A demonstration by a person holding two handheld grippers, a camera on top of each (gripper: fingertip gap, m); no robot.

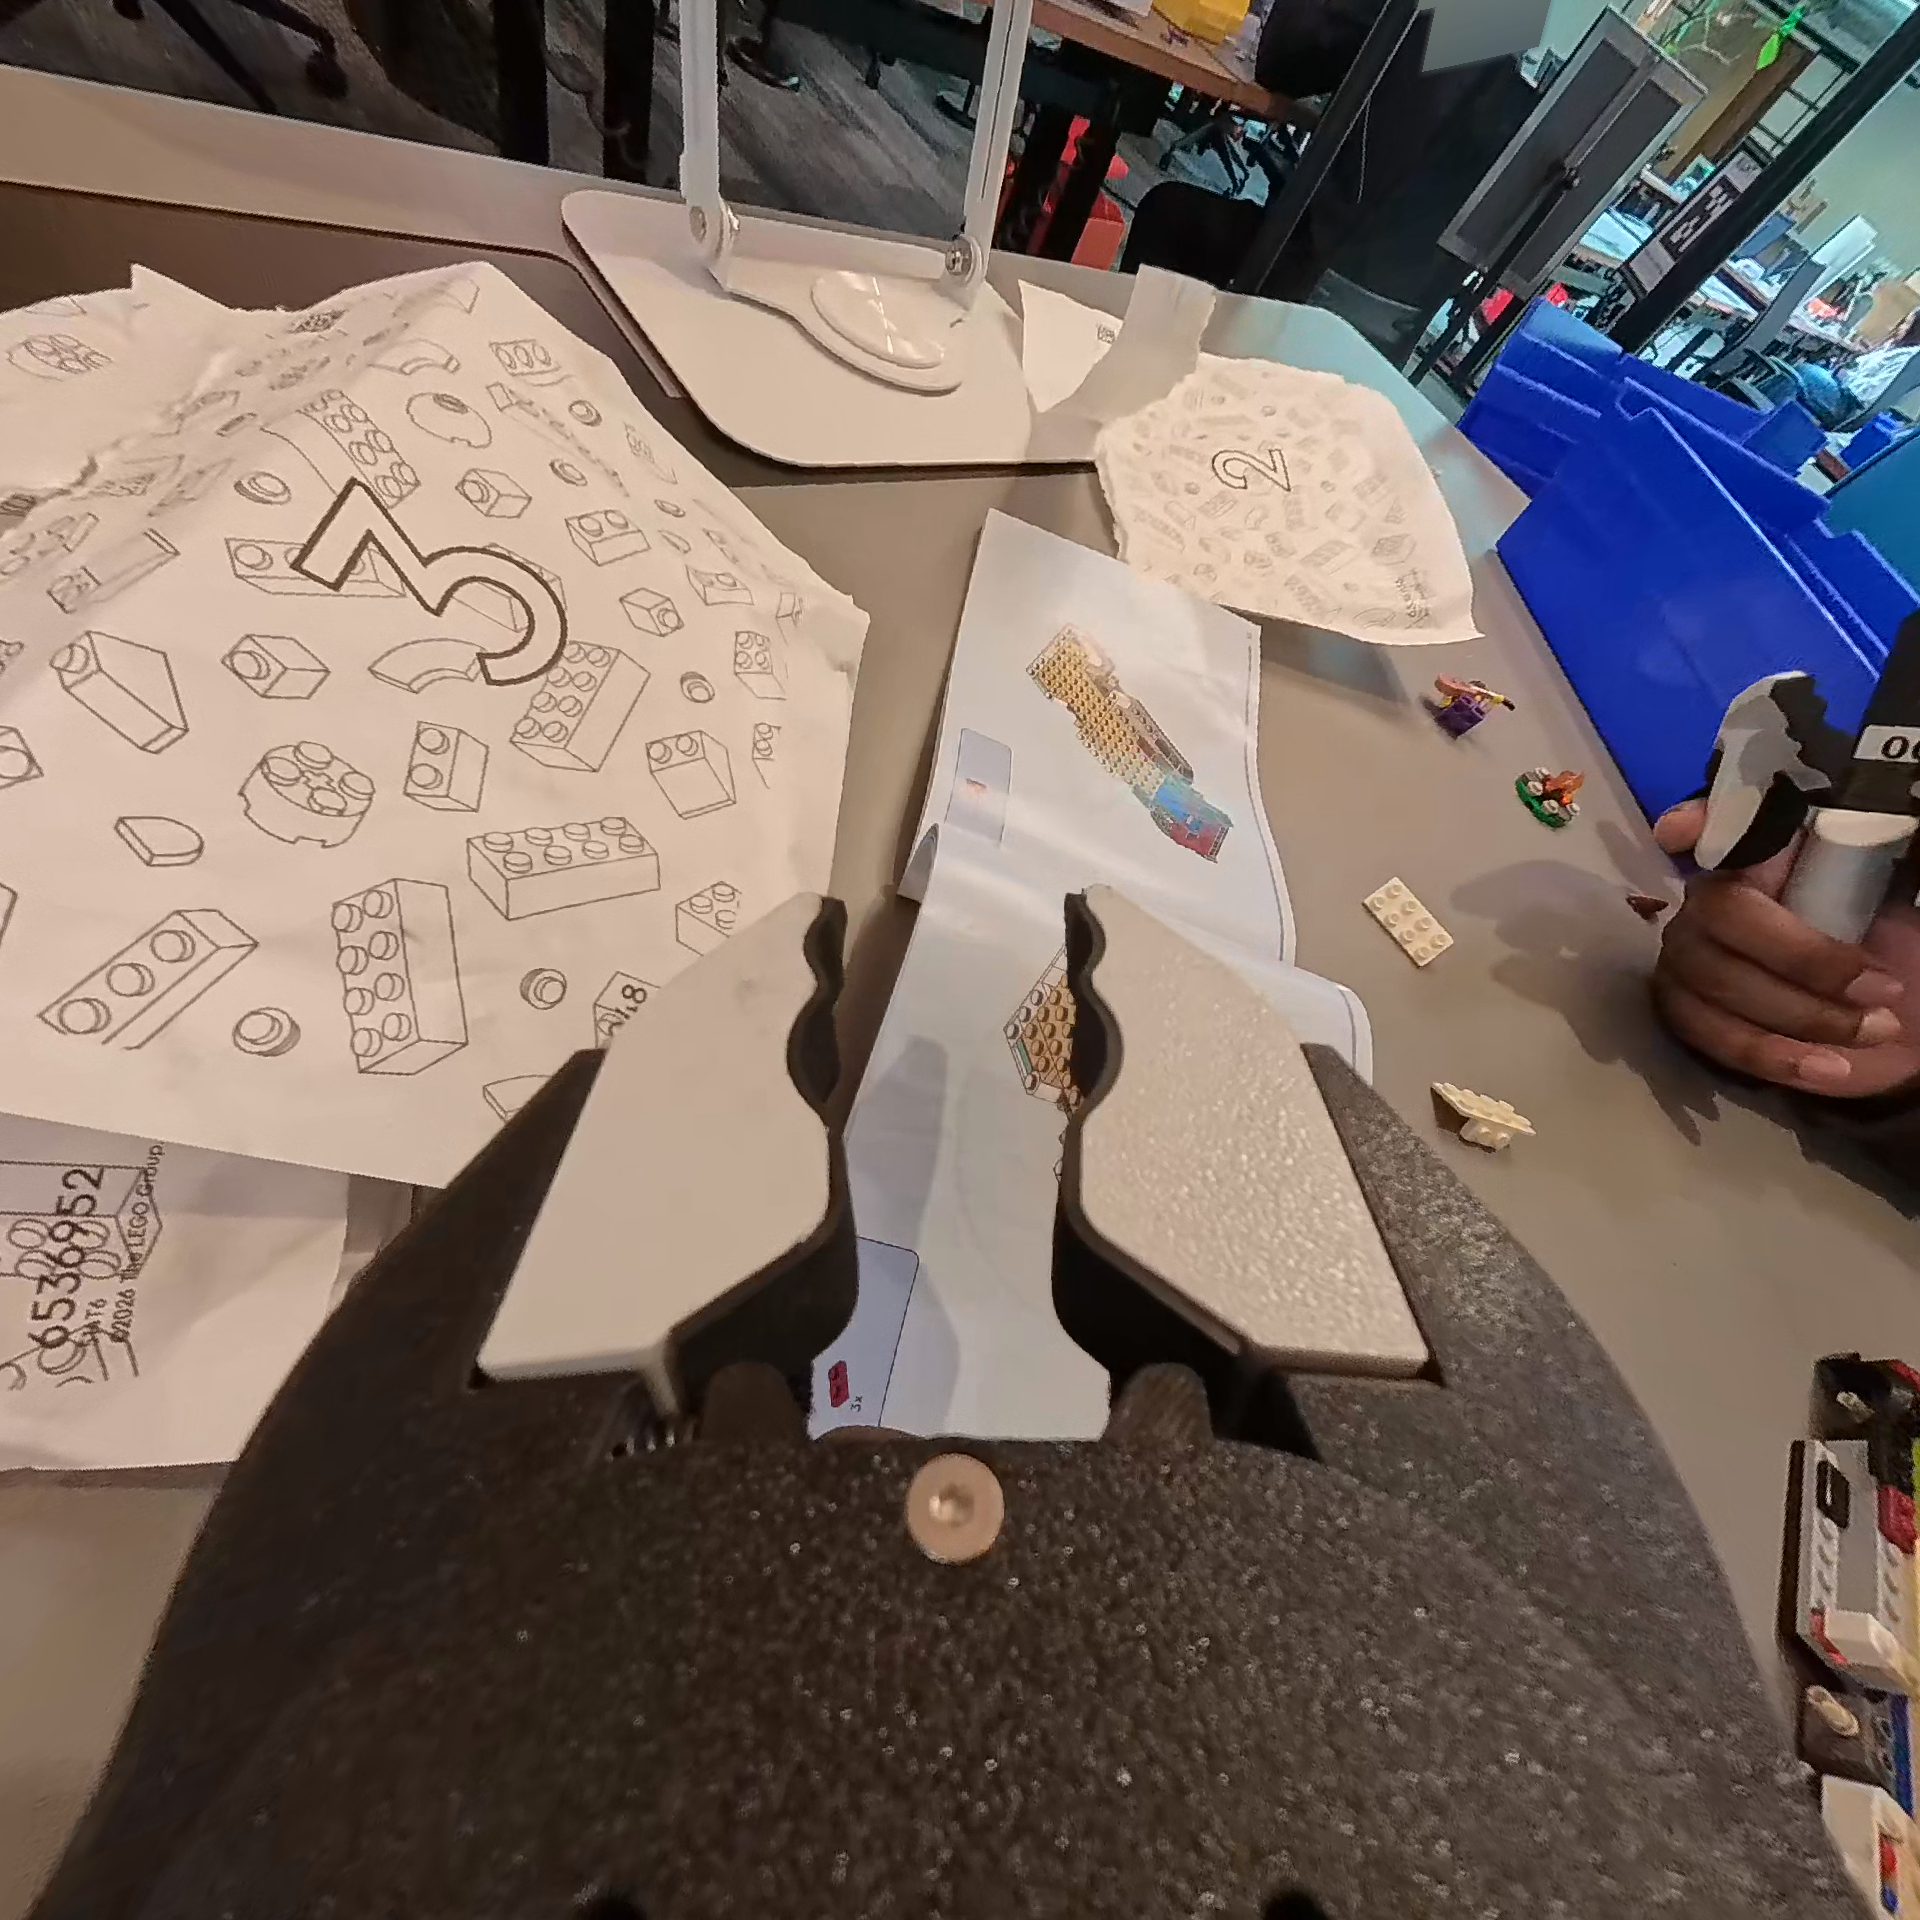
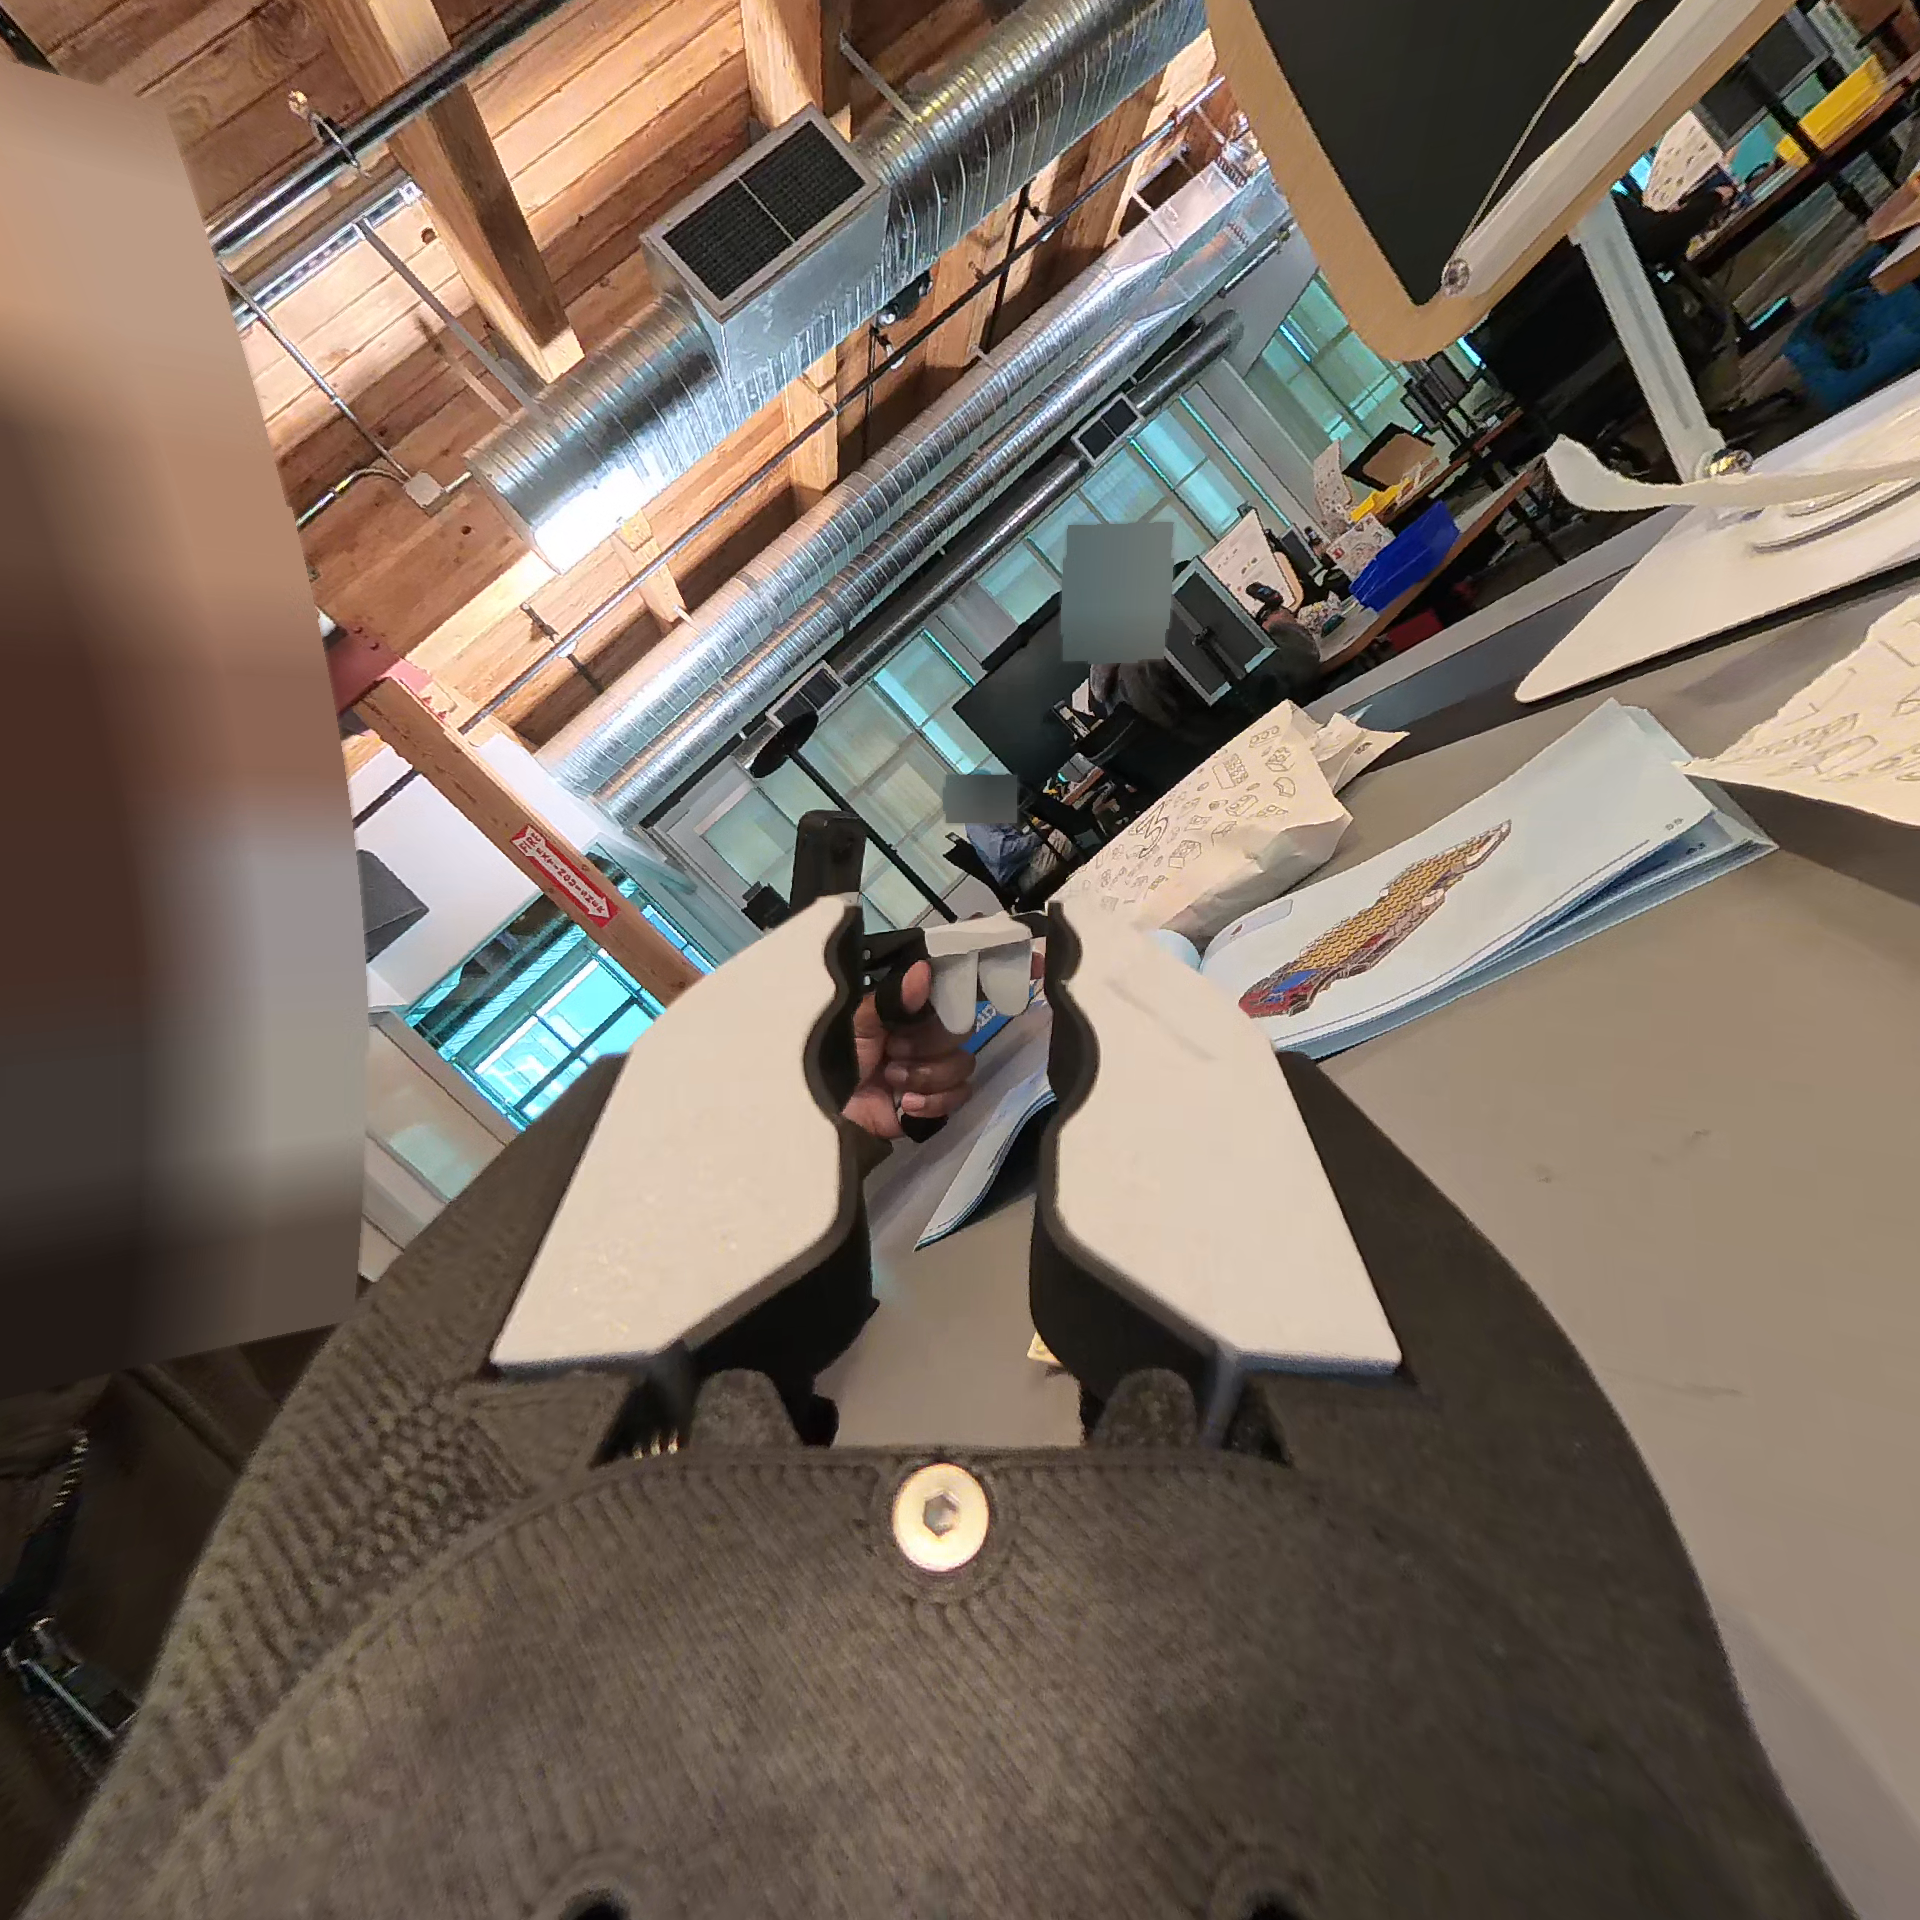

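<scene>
1. A grey table (image 1: pixel 1558 1351) is seen in a workshop with wooden ceiling beams and silver ducts (image 2: pixel 727 343).
2. The left gripper (image 1: pixel 945 935) is held just above an open instruction booklet (image 1: pixel 1122 748); its jaws are parted, and nothing is gripped between them.
3. To its left a white paper bag printed with brick outlines (image 1: pixel 416 675) is spread flat; a second, smaller printed bag (image 1: pixel 1288 499) lies beyond the booklet, beside a white lamp base (image 1: pixel 831 343).
4. To the right of the booklet, a cream plate (image 1: pixel 1408 920), a cream piece (image 1: pixel 1481 1117) and two small coloured builds (image 1: pixel 1470 707) (image 1: pixel 1548 795) are scattered.
5. Blue bins (image 1: pixel 1683 540) are lined along the far right edge.
6. The right gripper (image 2: pixel 951 925) is tilted upward over the table, its jaws partly open and bare; the other gripper and the hand (image 2: pixel 904 1070) holding it are framed beyond them.
</scene>
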